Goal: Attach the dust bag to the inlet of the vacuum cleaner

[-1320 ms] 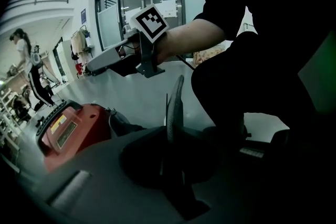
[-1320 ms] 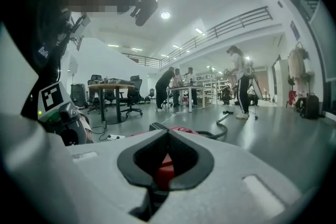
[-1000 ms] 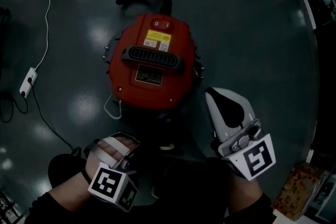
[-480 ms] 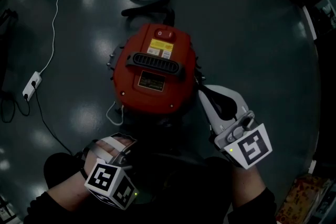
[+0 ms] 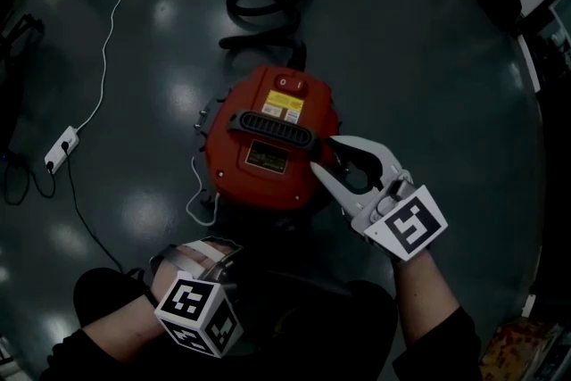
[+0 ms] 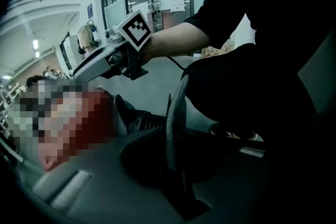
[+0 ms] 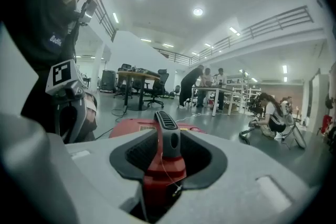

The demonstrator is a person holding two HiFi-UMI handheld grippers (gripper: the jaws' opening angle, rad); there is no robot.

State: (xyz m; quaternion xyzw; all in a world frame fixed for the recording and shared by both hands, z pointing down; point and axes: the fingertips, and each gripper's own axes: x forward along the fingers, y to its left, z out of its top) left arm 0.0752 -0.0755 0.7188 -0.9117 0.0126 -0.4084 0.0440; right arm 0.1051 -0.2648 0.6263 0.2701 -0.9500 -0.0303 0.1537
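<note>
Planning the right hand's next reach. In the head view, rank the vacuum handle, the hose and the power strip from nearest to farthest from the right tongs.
The right tongs have just been opening.
1. Handle: its end stands between them.
2. Hose: beyond the vacuum, at the top.
3. Power strip: far left.

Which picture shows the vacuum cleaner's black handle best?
The head view: the whole handle lies across the vacuum cleaner's red top. The right gripper view shows it end-on, between the right gripper's jaws, which have just been opening. The left gripper view shows only one ribbed end, it seems.
</note>
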